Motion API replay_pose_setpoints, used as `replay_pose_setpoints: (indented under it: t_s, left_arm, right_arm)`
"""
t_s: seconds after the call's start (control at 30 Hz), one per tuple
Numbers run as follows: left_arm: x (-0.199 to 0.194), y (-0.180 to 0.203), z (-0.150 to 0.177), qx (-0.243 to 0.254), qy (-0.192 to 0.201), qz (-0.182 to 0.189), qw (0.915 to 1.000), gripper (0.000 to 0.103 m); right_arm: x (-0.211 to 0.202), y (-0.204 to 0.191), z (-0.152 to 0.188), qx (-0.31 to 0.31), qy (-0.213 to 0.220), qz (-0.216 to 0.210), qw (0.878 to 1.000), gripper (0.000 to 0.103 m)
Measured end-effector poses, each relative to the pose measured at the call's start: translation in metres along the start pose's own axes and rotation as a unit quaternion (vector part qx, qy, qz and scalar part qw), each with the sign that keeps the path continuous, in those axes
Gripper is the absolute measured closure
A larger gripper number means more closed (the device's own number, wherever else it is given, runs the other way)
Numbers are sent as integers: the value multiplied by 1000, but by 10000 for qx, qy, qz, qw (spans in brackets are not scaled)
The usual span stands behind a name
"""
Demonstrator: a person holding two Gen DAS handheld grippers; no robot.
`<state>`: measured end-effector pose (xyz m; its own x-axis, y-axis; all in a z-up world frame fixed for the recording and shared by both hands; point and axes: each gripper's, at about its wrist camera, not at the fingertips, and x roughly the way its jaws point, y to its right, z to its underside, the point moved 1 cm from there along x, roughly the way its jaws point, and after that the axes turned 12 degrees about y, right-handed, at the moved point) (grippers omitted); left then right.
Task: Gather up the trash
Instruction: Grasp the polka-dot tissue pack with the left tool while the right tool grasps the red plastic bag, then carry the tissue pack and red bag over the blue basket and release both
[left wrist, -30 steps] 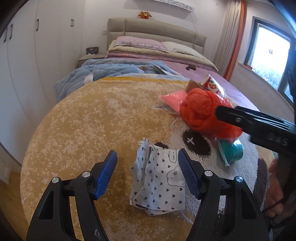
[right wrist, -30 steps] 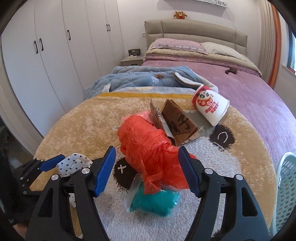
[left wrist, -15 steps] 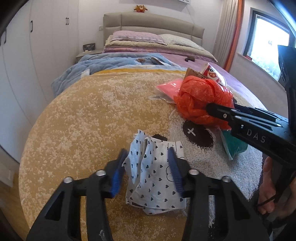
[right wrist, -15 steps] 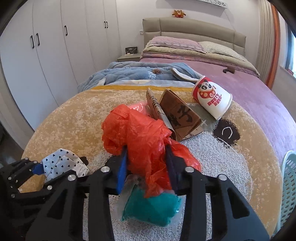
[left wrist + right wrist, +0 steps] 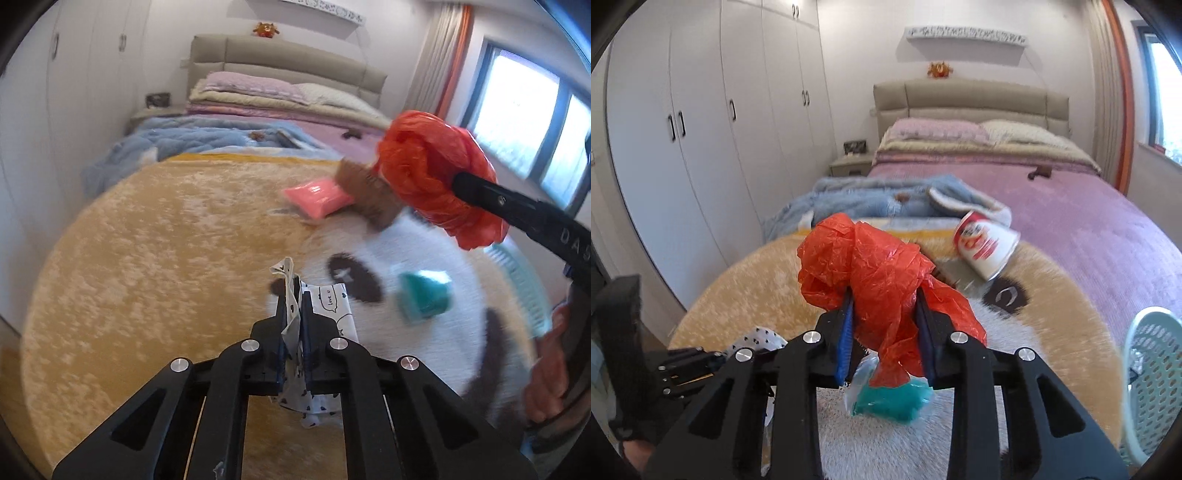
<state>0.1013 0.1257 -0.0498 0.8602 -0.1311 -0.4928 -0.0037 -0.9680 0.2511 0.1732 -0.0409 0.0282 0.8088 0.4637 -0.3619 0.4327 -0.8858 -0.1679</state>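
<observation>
My left gripper [image 5: 294, 295] is shut on a white wrapper with black hearts [image 5: 328, 306], held just above the round rug [image 5: 147, 258]. My right gripper [image 5: 884, 299] is shut on a crumpled orange plastic bag [image 5: 875, 269] and holds it lifted above the rug; the bag also shows in the left wrist view [image 5: 432, 173]. A teal packet [image 5: 890, 398] lies on the rug below the bag. A pink packet [image 5: 317, 195], brown cardboard [image 5: 369, 195] and a red-and-white paper cup [image 5: 986, 247] lie farther back.
A pale green perforated basket [image 5: 1148, 373] stands at the right edge of the rug. A bed with a purple cover [image 5: 1052, 206] and a blue blanket [image 5: 871, 203] lies behind. White wardrobes [image 5: 701, 147] line the left wall.
Both grippers closed: the left on the heart-print wrapper, the right on the orange bag. The right gripper then lifted the bag off the rug, uncovering the teal packet.
</observation>
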Motion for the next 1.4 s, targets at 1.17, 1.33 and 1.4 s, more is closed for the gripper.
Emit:
replay_pose_setpoints:
  t_s: [1.17,1.33,1.4]
  left_arm:
    - [43,314,-65,1448,116,2073,9674,98]
    - [78,344,-47,1539,-251,2089,9654,98]
    - [94,352,-38,1530,-435,2085,9650,98]
  right_arm:
    - [-200,281,15,2256,734,2974,9248,73]
    - [-192,317,37,2684,322,3218,9074,73]
    - [-187,324,45,2764,189,3286,9029,73]
